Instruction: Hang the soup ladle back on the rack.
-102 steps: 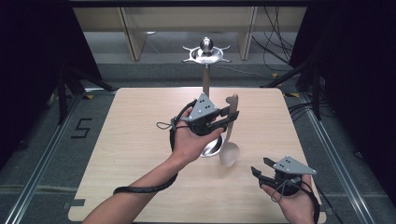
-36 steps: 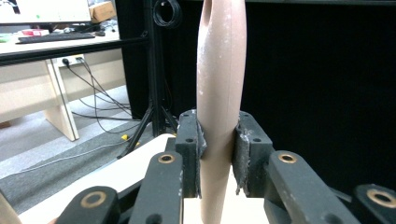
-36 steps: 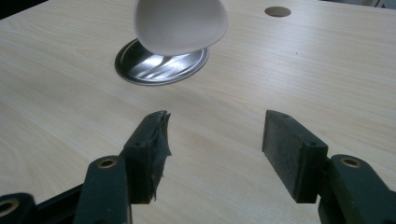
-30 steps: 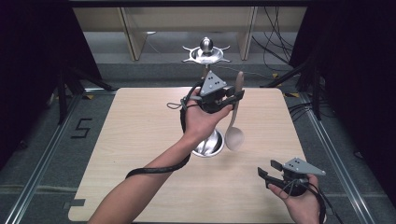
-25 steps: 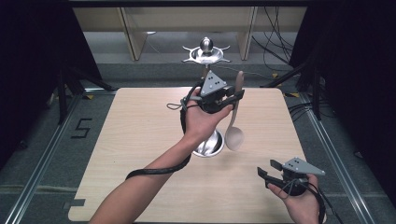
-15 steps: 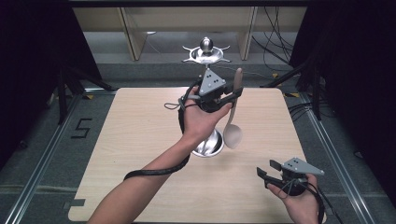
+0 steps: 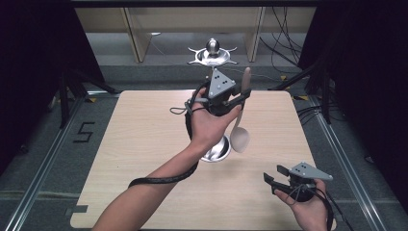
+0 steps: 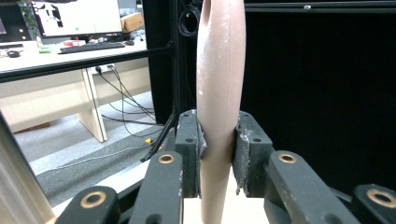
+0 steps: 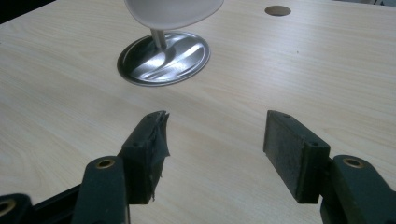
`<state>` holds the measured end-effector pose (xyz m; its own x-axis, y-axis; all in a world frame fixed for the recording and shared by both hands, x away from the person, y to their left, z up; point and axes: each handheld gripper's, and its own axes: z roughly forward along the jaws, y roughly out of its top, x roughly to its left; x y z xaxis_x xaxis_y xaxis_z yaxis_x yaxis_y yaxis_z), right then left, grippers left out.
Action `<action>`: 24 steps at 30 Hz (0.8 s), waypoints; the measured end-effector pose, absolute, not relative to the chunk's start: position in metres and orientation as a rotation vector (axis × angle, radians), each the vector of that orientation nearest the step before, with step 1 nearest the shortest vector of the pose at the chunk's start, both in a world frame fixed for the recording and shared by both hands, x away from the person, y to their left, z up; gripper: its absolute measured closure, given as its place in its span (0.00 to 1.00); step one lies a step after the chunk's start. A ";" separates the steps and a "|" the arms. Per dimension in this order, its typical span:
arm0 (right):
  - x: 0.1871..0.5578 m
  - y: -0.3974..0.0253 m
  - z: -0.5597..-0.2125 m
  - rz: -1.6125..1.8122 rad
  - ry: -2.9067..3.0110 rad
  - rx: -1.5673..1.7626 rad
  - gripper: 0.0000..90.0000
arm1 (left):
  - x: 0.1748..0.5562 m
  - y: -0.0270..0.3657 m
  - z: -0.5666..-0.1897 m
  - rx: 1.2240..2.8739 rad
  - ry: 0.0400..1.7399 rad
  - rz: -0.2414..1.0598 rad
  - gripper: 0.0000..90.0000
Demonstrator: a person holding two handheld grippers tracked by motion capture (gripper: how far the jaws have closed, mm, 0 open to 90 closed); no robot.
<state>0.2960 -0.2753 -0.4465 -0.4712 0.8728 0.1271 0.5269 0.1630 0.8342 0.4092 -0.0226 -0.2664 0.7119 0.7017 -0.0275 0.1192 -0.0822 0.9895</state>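
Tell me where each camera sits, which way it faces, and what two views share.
High view: above the table's near side, looking forward and down; both forearms, left gripper, right gripper.
Left gripper view: rides the left gripper, facing level; jaws clamp the long beige ladle.
Right gripper view: low, facing across the pale wooden table; open jaws.
Shared: round metal stand base.

A pale beige spoon [image 7: 240, 128] hangs upright above the table's middle, bowl down, handle up, beside a metal stand [image 7: 216, 151].

Spoon [image 7: 240, 136] above table [image 7: 134, 144], beside stand base [image 7: 217, 153].
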 end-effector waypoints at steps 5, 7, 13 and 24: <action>0.297 -0.277 -0.446 1.209 2.074 1.313 0.45 | 0.408 -0.023 -0.261 1.608 0.701 0.571 0.81; 0.297 -0.275 -0.447 1.216 2.058 1.309 0.45 | 0.408 -0.023 -0.261 1.606 0.718 0.573 0.81; 0.295 -0.275 -0.445 1.209 2.070 1.351 0.44 | 0.408 -0.021 -0.259 1.601 0.751 0.577 0.81; 0.298 -0.276 -0.447 1.211 2.059 1.289 0.44 | 0.409 -0.019 -0.255 1.598 0.790 0.589 0.81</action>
<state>0.2979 -0.2758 -0.4469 -0.4795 0.8729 0.0903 0.5033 0.1892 0.8432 0.4090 -0.0188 -0.2552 0.6409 0.7657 -0.0535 0.1672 -0.0712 0.9833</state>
